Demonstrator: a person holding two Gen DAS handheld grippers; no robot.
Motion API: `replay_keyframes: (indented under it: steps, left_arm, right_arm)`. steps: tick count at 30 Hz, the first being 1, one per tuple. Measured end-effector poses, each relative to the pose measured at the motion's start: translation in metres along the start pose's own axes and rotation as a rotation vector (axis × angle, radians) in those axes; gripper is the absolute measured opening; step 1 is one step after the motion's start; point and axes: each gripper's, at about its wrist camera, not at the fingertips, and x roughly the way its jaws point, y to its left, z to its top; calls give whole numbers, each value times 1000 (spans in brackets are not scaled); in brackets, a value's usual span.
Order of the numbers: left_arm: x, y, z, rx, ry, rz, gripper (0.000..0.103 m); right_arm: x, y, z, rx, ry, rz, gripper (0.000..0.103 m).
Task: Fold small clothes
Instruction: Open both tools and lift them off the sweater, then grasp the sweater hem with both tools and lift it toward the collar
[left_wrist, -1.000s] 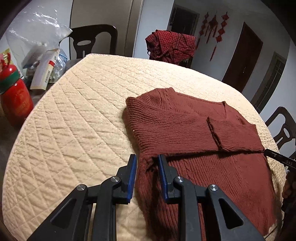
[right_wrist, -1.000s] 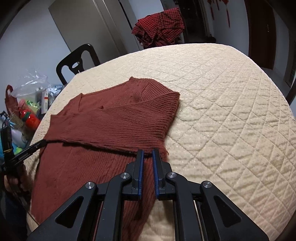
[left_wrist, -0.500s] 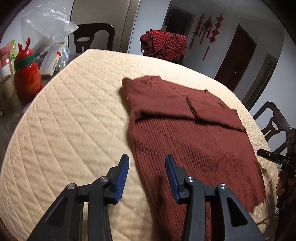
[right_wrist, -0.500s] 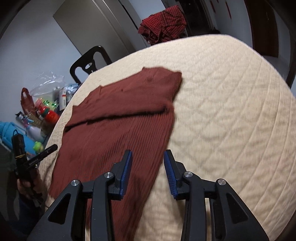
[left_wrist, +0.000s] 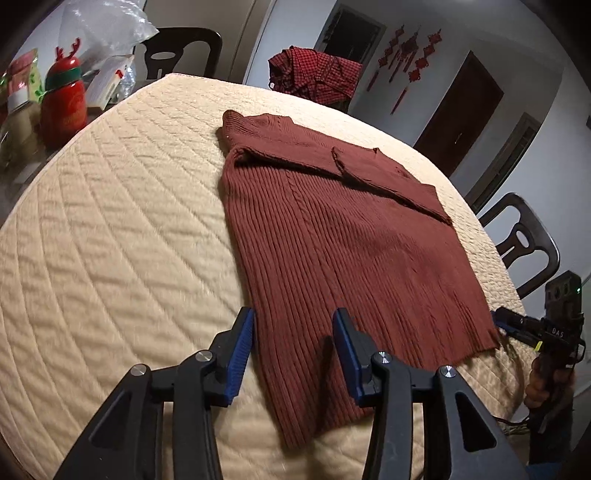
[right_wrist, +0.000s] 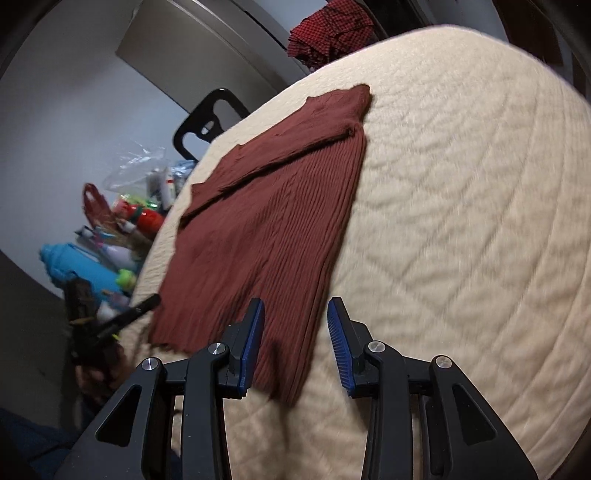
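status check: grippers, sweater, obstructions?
Left gripper and right gripper: jaws open, empty, over the hem corners. Sweater flat on the quilted table, sleeves folded across chest. No obstructions on the sweater.

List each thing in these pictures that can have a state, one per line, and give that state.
Brown sweater: flat on the quilted table, both sleeves folded across the chest, body not yet folded.
Left hand-held gripper: open, at the sweater's hem corner, holding nothing.
Right hand-held gripper: open, at the other hem corner, holding nothing.
Red checked garment: crumpled, unfolded, beyond the table's far edge.
Quilted table: covered with a cream quilt.
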Motion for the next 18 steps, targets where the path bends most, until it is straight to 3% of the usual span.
replay_keyframes:
  steps: [12,18]
  left_arm:
    - [6,6,4,-117,-6,-106,47]
    - [3,2,-2,-97,-5,-113,47]
  right_arm:
    - [10,4,0,20,47,74,36]
    - [13,6,-3,21,63,87,36]
